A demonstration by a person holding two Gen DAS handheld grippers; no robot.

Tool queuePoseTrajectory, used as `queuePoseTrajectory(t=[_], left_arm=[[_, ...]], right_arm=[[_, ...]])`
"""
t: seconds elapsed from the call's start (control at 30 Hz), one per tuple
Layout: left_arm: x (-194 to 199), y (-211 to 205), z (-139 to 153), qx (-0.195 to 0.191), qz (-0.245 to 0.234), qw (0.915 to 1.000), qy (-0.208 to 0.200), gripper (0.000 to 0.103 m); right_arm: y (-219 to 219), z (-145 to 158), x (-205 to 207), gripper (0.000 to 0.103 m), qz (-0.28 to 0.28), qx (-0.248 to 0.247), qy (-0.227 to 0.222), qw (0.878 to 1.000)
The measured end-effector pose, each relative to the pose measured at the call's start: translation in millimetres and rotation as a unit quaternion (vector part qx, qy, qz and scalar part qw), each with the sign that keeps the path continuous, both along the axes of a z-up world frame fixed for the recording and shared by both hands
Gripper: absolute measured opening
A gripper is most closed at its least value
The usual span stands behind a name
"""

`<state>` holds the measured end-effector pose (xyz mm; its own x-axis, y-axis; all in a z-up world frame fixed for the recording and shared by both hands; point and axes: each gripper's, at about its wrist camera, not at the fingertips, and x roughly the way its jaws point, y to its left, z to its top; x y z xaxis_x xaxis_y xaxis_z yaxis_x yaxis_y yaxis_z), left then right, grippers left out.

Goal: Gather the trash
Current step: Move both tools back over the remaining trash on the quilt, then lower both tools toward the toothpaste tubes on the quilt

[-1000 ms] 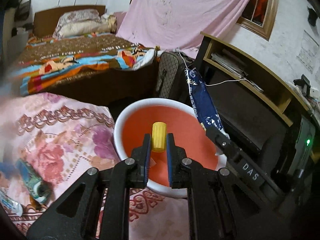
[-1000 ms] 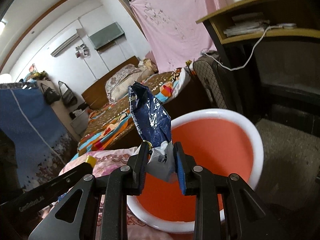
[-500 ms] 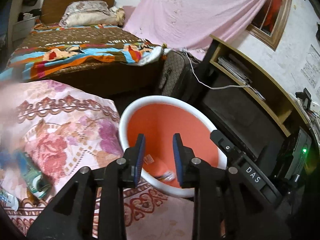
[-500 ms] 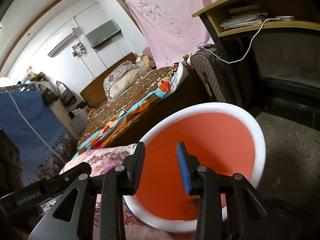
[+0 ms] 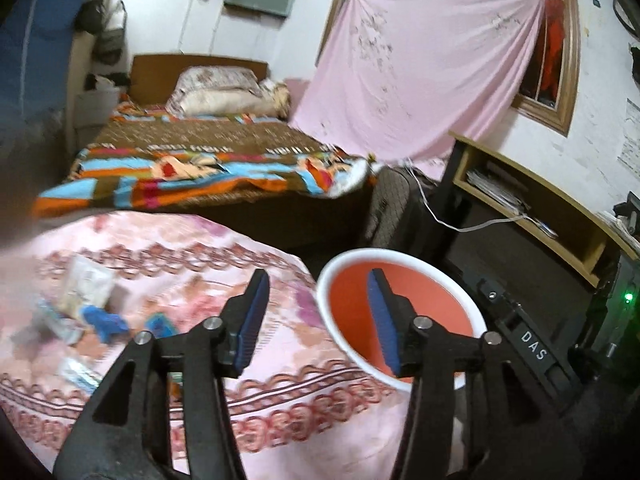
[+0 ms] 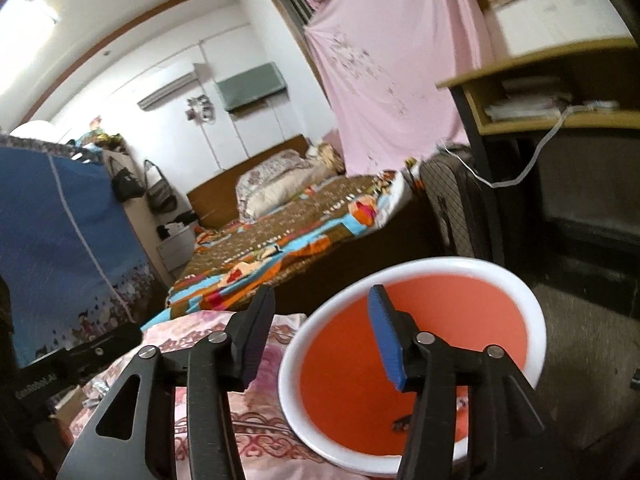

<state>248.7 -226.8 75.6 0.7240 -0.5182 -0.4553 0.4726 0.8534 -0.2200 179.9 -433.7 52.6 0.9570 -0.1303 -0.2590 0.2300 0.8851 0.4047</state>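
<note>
Both tongs, left gripper [image 5: 316, 316] and right gripper [image 6: 320, 334], just opened, nothing held; drop step judged done. Wrappers [image 5: 86, 312] left of left gripper to be fetched next, bin [image 5: 400, 258] kept at right.

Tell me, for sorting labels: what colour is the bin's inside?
Orange-red, with a white rim; bin, clearest in the right wrist view.

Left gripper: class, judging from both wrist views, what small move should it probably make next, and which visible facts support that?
Probably swing the left gripper left and down toward the blurred wrappers on the pink floral cloth. Its jaws have just been opening and nothing is between them, the right gripper is equally empty, and the orange bin beside the cloth is ready, while trash remains on the cloth.
</note>
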Motion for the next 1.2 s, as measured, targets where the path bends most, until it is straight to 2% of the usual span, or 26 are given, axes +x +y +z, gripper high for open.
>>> queuePoseTrajectory(t=[0.17, 0.3, 0.47, 0.5, 0.57, 0.63, 0.7, 0.93, 1.2], left_arm=[[-10, 29, 3, -0.010, 0.034, 0.9991, -0.025, 0.050], [-18, 54, 5, -0.016, 0.065, 0.9968, -0.042, 0.058], [-28, 88, 8, -0.032, 0.107, 0.9918, -0.063, 0.073], [-30, 94, 8, -0.035, 0.114, 0.9907, -0.066, 0.074], [-33, 103, 7, -0.039, 0.126, 0.9888, -0.070, 0.086], [-37, 117, 6, -0.048, 0.150, 0.9841, -0.082, 0.092], [-41, 127, 5, -0.057, 0.162, 0.9812, -0.088, 0.092], [-54, 154, -3, -0.042, 0.199, 0.9733, -0.106, 0.092], [-67, 172, -4, -0.014, 0.219, 0.9651, -0.143, 0.092]], right_arm=[[17, 7, -4, 0.052, 0.012, -0.024, -0.027, 0.999], [32, 13, -6, 0.067, 0.021, -0.037, -0.048, 0.998], [50, 19, -7, 0.077, 0.042, -0.054, -0.067, 0.995], [54, 20, -7, 0.080, 0.047, -0.058, -0.071, 0.995], [61, 22, -8, 0.086, 0.053, -0.066, -0.077, 0.993], [64, 22, -11, 0.103, 0.053, -0.073, -0.085, 0.992], [67, 23, -14, 0.103, 0.052, -0.077, -0.097, 0.991], [78, 25, -15, 0.103, 0.075, -0.085, -0.114, 0.987], [113, 31, -15, 0.103, 0.120, -0.142, -0.128, 0.974]])
